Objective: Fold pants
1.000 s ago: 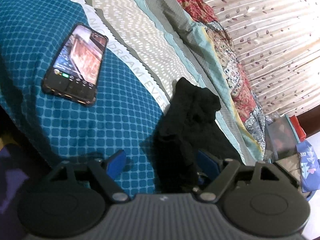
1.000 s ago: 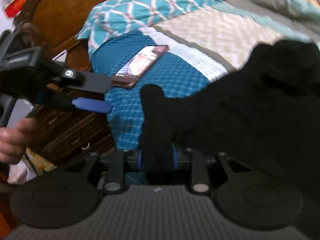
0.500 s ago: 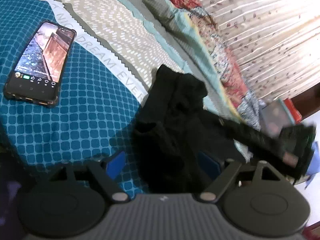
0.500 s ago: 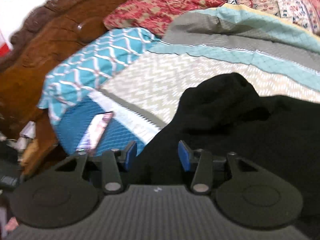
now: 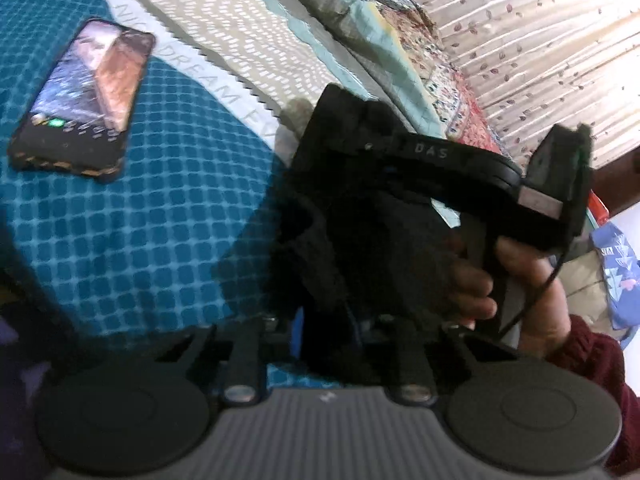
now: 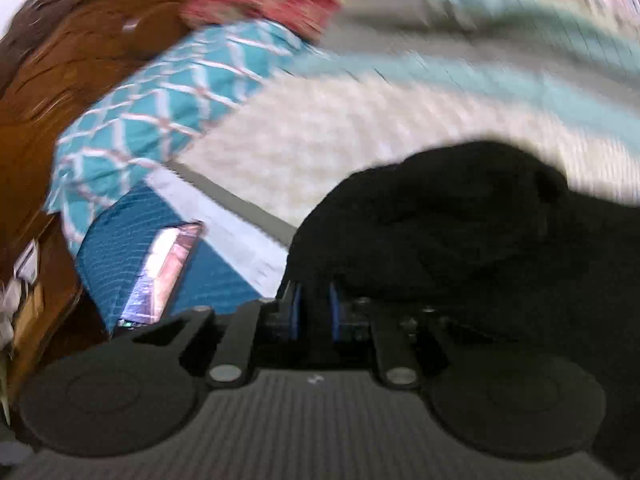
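The black pants (image 5: 360, 240) lie bunched on the bed's near edge. In the left wrist view my left gripper (image 5: 326, 330) is closing, and its blue pads pinch a fold of the black cloth. From the right, a hand (image 5: 500, 280) holds my right gripper (image 5: 376, 156), whose fingers reach into the top of the heap. The right wrist view is blurred. There the pants (image 6: 460, 232) fill the right side, and my right gripper (image 6: 315, 312) is closing with its pads (image 6: 296, 312) nearly together on the dark cloth's left edge.
A phone (image 5: 84, 96) with a lit screen lies on the teal checked bedspread (image 5: 160, 220), left of the pants, and the phone (image 6: 164, 272) shows again beside a wooden headboard (image 6: 60, 92). A patterned pillow (image 6: 168, 92), rumpled quilts (image 5: 360, 20) and a curtain (image 5: 540, 40) lie beyond.
My left gripper's jaws went from wide apart to pinched on the black cloth. The right gripper and its hand came into the left view from the right, and its jaws opened, then narrowed again.
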`<action>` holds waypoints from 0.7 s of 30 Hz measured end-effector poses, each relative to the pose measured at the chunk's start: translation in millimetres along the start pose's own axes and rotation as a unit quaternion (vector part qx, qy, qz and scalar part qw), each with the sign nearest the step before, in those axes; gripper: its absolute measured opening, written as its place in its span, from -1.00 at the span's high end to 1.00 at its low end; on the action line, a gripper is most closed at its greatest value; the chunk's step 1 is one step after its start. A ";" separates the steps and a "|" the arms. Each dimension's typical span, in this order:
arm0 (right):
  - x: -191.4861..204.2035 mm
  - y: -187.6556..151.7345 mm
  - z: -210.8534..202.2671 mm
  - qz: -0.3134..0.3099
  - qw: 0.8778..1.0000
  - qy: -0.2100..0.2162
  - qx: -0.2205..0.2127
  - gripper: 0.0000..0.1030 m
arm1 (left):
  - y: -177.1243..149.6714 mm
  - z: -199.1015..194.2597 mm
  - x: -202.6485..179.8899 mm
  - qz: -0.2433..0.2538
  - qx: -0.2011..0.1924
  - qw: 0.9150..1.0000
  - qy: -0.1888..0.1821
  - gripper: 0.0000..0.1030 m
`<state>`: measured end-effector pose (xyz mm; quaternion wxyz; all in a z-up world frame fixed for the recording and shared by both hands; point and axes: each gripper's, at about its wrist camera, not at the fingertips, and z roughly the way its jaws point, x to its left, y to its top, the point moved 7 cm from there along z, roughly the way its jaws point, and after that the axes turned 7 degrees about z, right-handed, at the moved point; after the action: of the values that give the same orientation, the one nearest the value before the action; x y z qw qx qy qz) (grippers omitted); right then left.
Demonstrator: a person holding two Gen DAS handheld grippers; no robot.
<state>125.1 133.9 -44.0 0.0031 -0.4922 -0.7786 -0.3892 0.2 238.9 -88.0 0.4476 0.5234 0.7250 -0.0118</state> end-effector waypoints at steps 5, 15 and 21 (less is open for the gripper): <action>-20.1 -22.5 30.4 0.029 0.998 -0.004 0.056 0.35 | -9.0 -7.0 7.9 -0.020 0.008 1.000 0.013 0.54; -68.1 -30.6 -77.2 0.135 0.989 0.028 -0.052 0.09 | 22.9 -76.6 -2.2 -0.015 -0.104 0.994 -0.018 0.39; -124.1 -78.6 -134.2 0.204 0.974 -0.037 -0.086 0.06 | 16.8 -47.7 -37.1 0.019 -0.070 0.997 -0.039 0.39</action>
<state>77.9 -59.4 -46.0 0.0114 -0.6532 -0.6249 -0.4275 -15.3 241.9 -27.3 0.5114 0.5037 0.6957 0.0277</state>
